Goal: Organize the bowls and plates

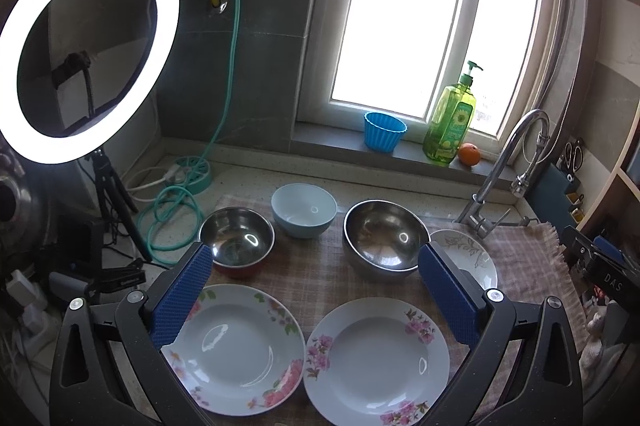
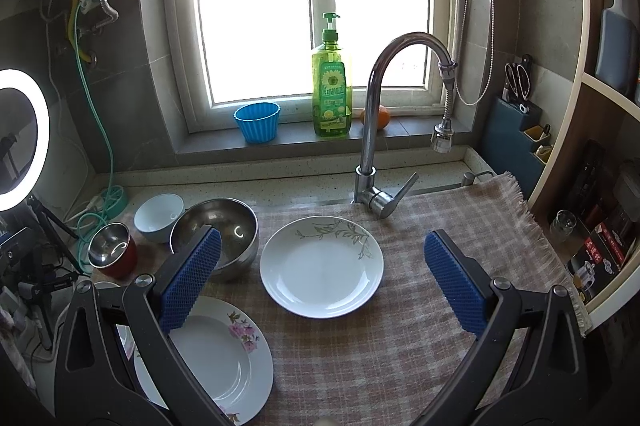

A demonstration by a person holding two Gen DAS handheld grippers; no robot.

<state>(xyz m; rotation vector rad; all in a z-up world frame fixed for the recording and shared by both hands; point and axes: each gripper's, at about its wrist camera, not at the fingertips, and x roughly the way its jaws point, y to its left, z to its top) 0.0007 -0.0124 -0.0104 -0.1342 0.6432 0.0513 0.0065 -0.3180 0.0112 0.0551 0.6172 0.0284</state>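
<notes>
On a checked cloth (image 1: pixel 312 274) lie two pink-flowered plates, one left (image 1: pixel 236 346) and one right (image 1: pixel 376 358). Behind them stand a small steel bowl with a red outside (image 1: pixel 237 240), a light blue bowl (image 1: pixel 304 210) and a large steel bowl (image 1: pixel 382 236). A white plate with a leaf pattern (image 1: pixel 472 258) lies at the right, and shows in the right wrist view (image 2: pixel 322 266). My left gripper (image 1: pixel 316 258) is open and empty above the flowered plates. My right gripper (image 2: pixel 322 244) is open and empty above the leaf plate.
A tap (image 2: pixel 384 130) stands behind the cloth. A blue cup (image 2: pixel 257 122), a green soap bottle (image 2: pixel 331 86) and an orange (image 1: pixel 469 154) sit on the sill. A ring light (image 1: pixel 84 50) on a tripod and a green cable (image 1: pixel 172 214) are at the left. Shelves (image 2: pixel 600 186) are at the right.
</notes>
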